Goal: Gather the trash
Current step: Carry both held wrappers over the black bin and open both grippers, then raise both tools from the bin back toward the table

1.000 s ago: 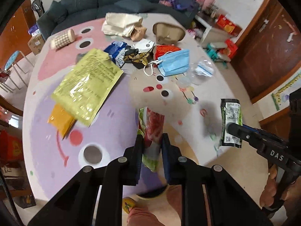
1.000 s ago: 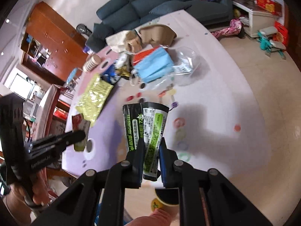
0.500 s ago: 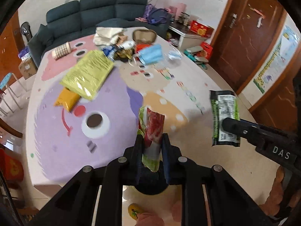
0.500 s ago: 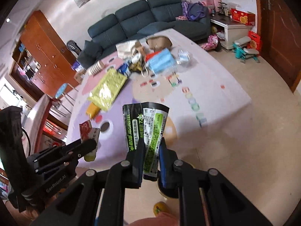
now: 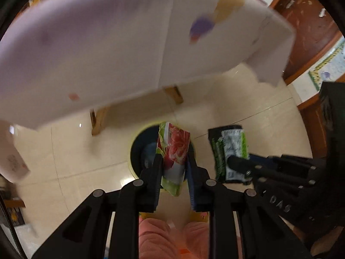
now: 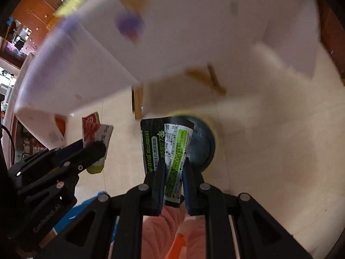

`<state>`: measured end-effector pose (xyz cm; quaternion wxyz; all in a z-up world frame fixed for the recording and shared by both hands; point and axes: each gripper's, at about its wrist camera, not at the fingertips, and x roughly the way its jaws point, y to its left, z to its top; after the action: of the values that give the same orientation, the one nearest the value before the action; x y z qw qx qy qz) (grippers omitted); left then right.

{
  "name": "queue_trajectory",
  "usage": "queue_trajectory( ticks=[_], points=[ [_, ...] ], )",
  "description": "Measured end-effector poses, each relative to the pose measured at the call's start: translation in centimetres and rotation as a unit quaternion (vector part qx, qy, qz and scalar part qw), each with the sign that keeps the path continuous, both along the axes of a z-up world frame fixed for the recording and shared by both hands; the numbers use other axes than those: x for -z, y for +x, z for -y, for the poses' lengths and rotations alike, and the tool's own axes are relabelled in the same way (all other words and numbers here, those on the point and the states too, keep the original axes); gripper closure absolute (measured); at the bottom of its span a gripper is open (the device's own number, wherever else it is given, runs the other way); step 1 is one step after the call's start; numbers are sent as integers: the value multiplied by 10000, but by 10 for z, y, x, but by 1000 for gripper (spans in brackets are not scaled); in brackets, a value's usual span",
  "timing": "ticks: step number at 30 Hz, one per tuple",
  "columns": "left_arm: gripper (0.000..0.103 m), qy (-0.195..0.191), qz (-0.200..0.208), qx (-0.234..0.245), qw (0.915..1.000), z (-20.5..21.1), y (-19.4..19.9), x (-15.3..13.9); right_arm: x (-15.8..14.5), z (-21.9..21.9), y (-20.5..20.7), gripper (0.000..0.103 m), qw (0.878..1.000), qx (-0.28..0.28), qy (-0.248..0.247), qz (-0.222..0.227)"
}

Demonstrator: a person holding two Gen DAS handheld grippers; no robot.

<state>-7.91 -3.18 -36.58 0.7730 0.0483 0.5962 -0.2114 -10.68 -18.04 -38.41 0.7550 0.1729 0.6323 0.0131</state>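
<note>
Left wrist view: your left gripper (image 5: 174,167) points steeply down over the dark bin (image 5: 142,151), which stands on the tiled floor (image 5: 71,151) just out from under the table (image 5: 129,49). Its jaws have just been easing apart, yet the red-and-green wrapper (image 5: 173,151) sits between them, directly above the bin's mouth; whether the pads press it cannot be told. To the right of the bin, your right gripper (image 5: 237,166) carries the black-and-green wrapper (image 5: 230,151). Right wrist view: the right gripper's jaws stand narrowly apart and clamp the black-and-green wrapper (image 6: 170,149), which overlaps the bin (image 6: 200,146) at its left edge. Your left gripper (image 6: 94,151) appears well left of the bin with the red-and-green wrapper (image 6: 94,133). Progress: two pieces are carried to the bin, neither yet dropped; what remains on the tabletop is hidden from here.
</note>
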Motion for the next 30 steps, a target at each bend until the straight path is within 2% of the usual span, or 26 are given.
queue_trajectory(
  ticks=[7, 10, 12, 14, 16, 17, 18, 19, 20, 24, 30],
  points=[
    [78, 197, -275, -34, 9994, 13, 23, 105, 125, 10, 27, 87, 9990, -157, 8, -414],
    [68, 204, -362, 0, 9991, 13, 35, 143, 165, 9, 42, 84, 9986, -250, 57, -452],
    [47, 253, -434, 24, 9987, 14, 39, 162, 185, 7, 56, 85, 9981, -373, -15, -491],
    [36, 453, -432, -46, 9980, 15, 45, 180, 200, 6, 59, 82, 9975, -436, -108, -543],
    [26, 553, -396, -133, 9976, 11, 49, 192, 217, 8, 64, 73, 9968, -490, -83, -619],
    [18, 620, -383, -185, 9972, 10, 50, 197, 222, 9, 64, 70, 9969, -484, -91, -621],
    [11, 670, -367, -226, 9968, 7, 51, 200, 226, 9, 64, 61, 9969, -482, -104, -616],
    [10, 718, -350, -281, 9964, 6, 51, 202, 228, 9, 63, 54, 9968, -489, -115, -624],
    [10, 752, -317, -325, 9961, 5, 50, 202, 230, 9, 63, 53, 9965, -497, -139, -651],
    [10, 859, -254, -344, 9954, -1, 47, 192, 224, 9, 61, 52, 9967, -443, -135, -660],
    [10, 946, -261, -417, 9943, -12, 41, 167, 185, 10, 48, 52, 9987, -283, 13, -422]
  ],
)
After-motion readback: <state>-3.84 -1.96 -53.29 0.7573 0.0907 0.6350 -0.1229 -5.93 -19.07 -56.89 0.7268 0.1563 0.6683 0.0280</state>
